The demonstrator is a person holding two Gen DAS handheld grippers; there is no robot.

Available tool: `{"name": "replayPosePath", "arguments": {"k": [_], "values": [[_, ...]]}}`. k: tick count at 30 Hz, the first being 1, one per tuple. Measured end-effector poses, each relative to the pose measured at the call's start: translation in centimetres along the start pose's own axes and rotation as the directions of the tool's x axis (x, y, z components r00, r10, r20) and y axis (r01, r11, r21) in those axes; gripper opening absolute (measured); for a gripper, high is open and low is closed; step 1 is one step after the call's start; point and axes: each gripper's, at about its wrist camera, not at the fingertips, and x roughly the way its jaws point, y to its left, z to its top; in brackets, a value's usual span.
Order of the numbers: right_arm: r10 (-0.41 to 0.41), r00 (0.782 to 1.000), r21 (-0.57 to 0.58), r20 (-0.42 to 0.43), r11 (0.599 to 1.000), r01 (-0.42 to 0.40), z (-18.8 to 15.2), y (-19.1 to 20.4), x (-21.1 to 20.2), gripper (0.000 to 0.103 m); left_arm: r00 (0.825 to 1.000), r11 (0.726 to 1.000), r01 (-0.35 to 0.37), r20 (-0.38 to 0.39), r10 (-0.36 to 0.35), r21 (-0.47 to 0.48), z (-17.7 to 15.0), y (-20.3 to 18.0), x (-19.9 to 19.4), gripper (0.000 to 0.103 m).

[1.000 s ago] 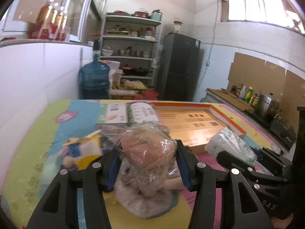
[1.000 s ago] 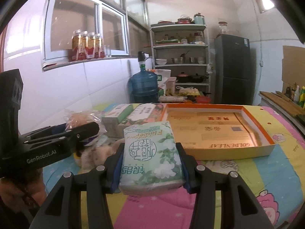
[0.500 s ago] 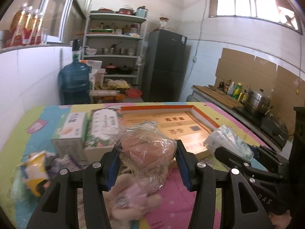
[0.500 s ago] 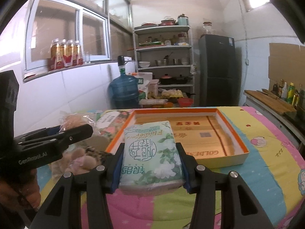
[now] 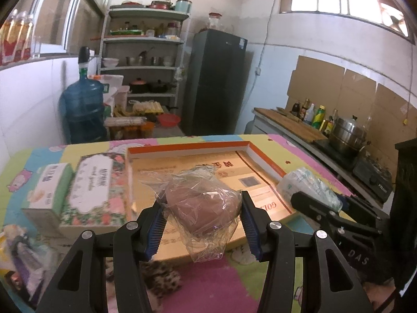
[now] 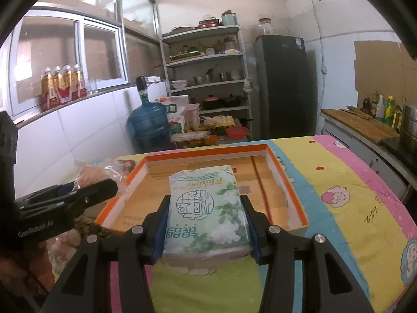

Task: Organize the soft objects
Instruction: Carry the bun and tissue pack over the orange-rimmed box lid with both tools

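My left gripper [image 5: 202,225] is shut on a brown soft object in a clear plastic bag [image 5: 202,208], held above the near edge of the orange-rimmed shallow box [image 5: 187,148]. My right gripper [image 6: 206,230] is shut on a green tissue pack [image 6: 207,208] printed with flowers, held over the near end of the same box [image 6: 206,150]. The tissue pack also shows at the right of the left wrist view [image 5: 307,186]. The left gripper's finger [image 6: 78,198] and the bagged object [image 6: 90,174] show at the left of the right wrist view.
Two tissue boxes [image 5: 92,187] stand left of the orange box. Soft toys and packets [image 5: 18,255] lie at the near left on the colourful mat [image 6: 351,195]. A leopard-print item [image 5: 161,276] lies under the left gripper. A counter with pots [image 5: 346,133] is at the right.
Both grippers have moved forward and rightward with their loads, from above the soft-toy pile to over the orange box. Both stay shut.
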Motion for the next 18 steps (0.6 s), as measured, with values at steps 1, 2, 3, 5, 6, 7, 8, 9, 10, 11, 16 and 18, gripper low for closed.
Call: {"name": "replayPosePath", "arguments": {"k": [1,2,3,5,6,7,8,9,10,11,16,18], "values": [[-0.001,1.000,0.001,-0.005,1.000,0.001,0.2,-0.4,0.3,0.050,1.000,1.000,-0.001,-0.004,0.001,-0.002,0.0,-0.1,0.4,0.055],[0.000,1.000,0.002,-0.010,1.000,0.000,0.3,-0.8,0.6,0.050,1.000,1.000,-0.003,-0.010,0.003,-0.004,0.2,-0.3,0.9,0.055],[0.000,1.000,0.000,-0.016,1.000,0.000,0.5,-1.2,1.0,0.050,1.000,1.000,-0.005,-0.014,0.005,-0.006,0.3,-0.4,1.4,0.055],[-0.004,1.000,-0.002,-0.031,1.000,0.004,0.8,-2.0,1.9,0.050,1.000,1.000,-0.012,-0.025,0.012,-0.015,0.6,-0.5,2.4,0.055],[-0.003,0.999,-0.001,-0.036,1.000,0.003,0.9,-2.3,2.2,0.050,0.999,1.000,-0.018,-0.030,0.017,-0.019,0.8,-0.6,2.9,0.055],[0.001,0.999,-0.002,-0.042,1.000,-0.001,1.0,-2.6,2.6,0.050,0.999,1.000,-0.022,-0.035,0.021,-0.020,0.9,-0.7,3.4,0.055],[0.003,0.999,-0.003,-0.049,1.000,-0.003,1.2,-3.0,3.0,0.050,0.999,0.999,-0.027,-0.041,0.026,-0.019,1.0,-0.9,3.9,0.055],[0.004,0.998,-0.003,-0.057,1.000,-0.004,1.3,-3.3,3.5,0.050,0.998,0.999,-0.031,-0.047,0.030,-0.017,1.1,-1.0,4.4,0.055],[0.007,0.998,-0.001,-0.063,1.000,-0.007,1.4,-3.6,3.9,0.050,0.998,0.999,-0.032,-0.053,0.031,-0.015,1.3,-1.2,4.9,0.055],[0.010,0.997,0.002,-0.071,1.000,-0.010,1.6,-3.9,4.3,0.050,0.998,0.999,-0.031,-0.060,0.030,-0.013,1.4,-1.3,5.4,0.055],[0.015,0.994,0.012,-0.112,1.000,-0.014,1.8,-4.7,6.2,0.050,0.994,1.000,-0.024,-0.107,0.023,-0.008,1.6,-2.0,8.2,0.055],[0.013,0.992,0.009,-0.125,1.000,-0.012,1.8,-4.8,6.8,0.050,0.991,1.000,-0.019,-0.133,0.019,-0.001,1.5,-2.3,9.2,0.055]]}}
